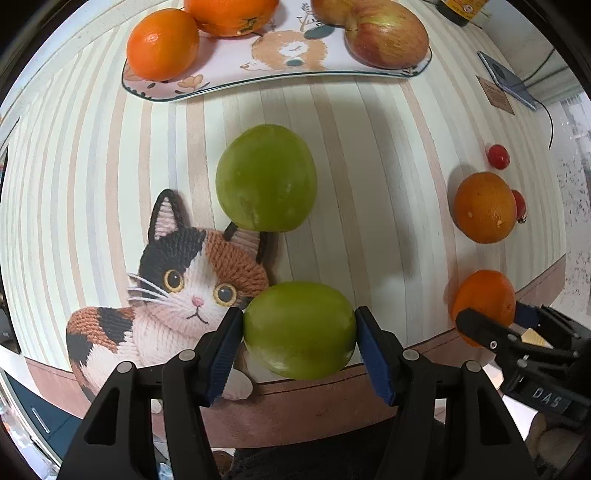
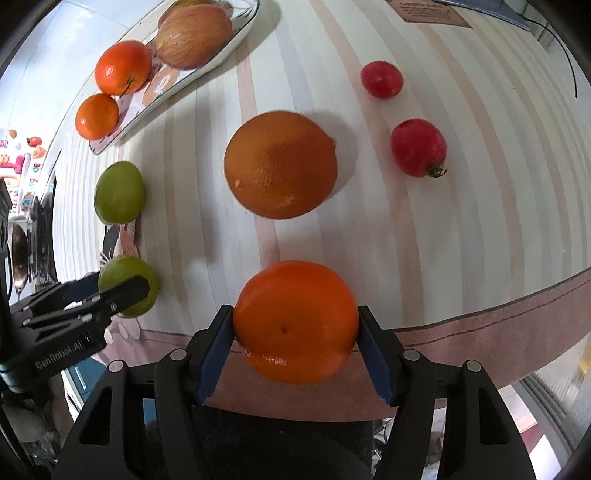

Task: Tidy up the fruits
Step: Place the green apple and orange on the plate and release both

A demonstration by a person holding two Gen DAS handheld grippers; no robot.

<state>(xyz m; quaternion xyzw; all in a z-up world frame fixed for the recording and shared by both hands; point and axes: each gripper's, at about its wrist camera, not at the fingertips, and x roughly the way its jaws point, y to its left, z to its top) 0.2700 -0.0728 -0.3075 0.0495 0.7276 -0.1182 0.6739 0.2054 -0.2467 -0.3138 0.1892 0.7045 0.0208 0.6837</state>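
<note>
Here, smooth round green fruit (image 1: 299,329) gripped, dimpled orange (image 2: 295,321) gripped.

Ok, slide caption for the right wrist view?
Right gripper clamps an orange; a bigger orange waits ahead.

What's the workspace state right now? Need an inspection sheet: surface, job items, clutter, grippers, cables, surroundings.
Surface: striped tablecloth with a printed cat.
Job's things: plate holding two oranges and apples; loose green fruit, dull orange and two small red fruits on the cloth.
Clutter: brown card, dark bottle, blue flat item at the far edge.
Grippers: left gripper shut on a second green fruit; right gripper shut on a bright orange.
Cables: black cable at far right.
Surroundings: too blurred to tell.
</note>
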